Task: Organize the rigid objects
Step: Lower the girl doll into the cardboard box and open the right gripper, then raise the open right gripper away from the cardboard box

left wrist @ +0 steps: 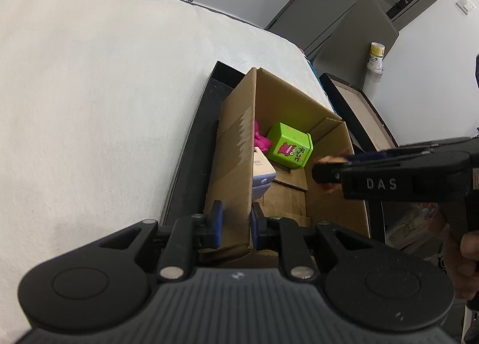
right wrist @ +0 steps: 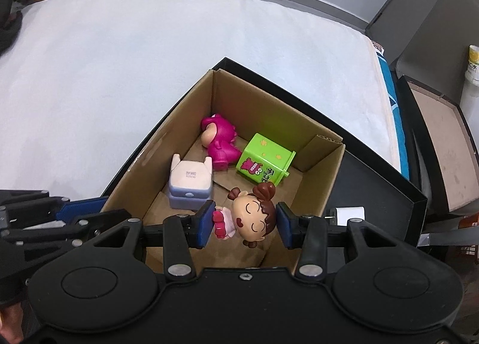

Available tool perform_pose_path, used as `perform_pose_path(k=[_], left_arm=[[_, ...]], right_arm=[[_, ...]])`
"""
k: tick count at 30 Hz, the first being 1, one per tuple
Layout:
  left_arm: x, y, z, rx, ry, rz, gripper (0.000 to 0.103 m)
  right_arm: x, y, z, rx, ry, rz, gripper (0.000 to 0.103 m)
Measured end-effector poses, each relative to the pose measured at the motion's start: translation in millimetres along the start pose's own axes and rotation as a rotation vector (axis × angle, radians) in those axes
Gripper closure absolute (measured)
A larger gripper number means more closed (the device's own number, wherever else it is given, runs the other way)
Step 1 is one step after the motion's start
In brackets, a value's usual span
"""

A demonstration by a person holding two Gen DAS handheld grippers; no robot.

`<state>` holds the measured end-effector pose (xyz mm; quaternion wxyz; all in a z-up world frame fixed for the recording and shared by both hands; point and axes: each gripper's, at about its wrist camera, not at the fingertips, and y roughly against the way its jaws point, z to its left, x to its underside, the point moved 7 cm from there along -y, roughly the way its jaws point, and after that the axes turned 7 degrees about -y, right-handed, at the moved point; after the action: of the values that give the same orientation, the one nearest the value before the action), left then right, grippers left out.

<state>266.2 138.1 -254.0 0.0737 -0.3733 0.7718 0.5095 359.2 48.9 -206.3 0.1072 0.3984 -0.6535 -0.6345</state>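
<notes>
**Q:** While the left gripper [left wrist: 236, 224] pinches the box [right wrist: 317, 122] wall between nearly shut jaws, what does the right gripper [right wrist: 244, 224] carry?

**A:** A doll [right wrist: 248, 215], lying sideways between the blue pads [right wrist: 203, 222]. The jaws are narrow. One pad meets the skirt side; a sliver of gap seems to show at the head side, so the hold looks light. The doll hangs over the box's near end, above the floor, near the pale block [right wrist: 191, 185].

**Q:** Where are the other toys?

**A:** Inside already: a pink figure [right wrist: 220, 146] at the far wall, a green cube [right wrist: 265, 159] just beside it, and the block along the left wall. The box sits in a black tray [right wrist: 374, 182].

**Q:** How is this step done well?

**A:** Probably by lowering the doll straight into the bare floor patch at the near right, clear of the block, then opening only once it rests. The left grip should hold the wall steady; releasing high risks a bounce against the cube.
</notes>
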Motion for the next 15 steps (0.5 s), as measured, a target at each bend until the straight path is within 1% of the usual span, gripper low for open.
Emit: perform_pose_path(k=[2,6,8,12,15], left_arm=[[0.4,-0.1,-0.2,0.006,0.002,0.003,0.085],[-0.2,2.1,1.3,0.008,0.01,0.001,0.085],[0.1,3.0,1.4,0.005,0.008,-0.001,0.085],[0.2,4.1,0.4,0.003,0.004,-0.001,0.085],[0.6,4.3,-0.1,0.0,0.003,-0.003,0.085]], right_arm=[[-2.9,1.0,1.6,0.008,0.005,-0.02,0.055],[-6.2,5.9,2.2,-0.002,0.0,-0.037,0.054],[-5.2,10.2,2.8,-0.006,0.008,-0.041,0.048],[-2.5,20.0,0.9,-0.021,0.008,-0.048,0.045],[0.0,28.9,-2.6,-0.02,0.009,-0.059,0.036]])
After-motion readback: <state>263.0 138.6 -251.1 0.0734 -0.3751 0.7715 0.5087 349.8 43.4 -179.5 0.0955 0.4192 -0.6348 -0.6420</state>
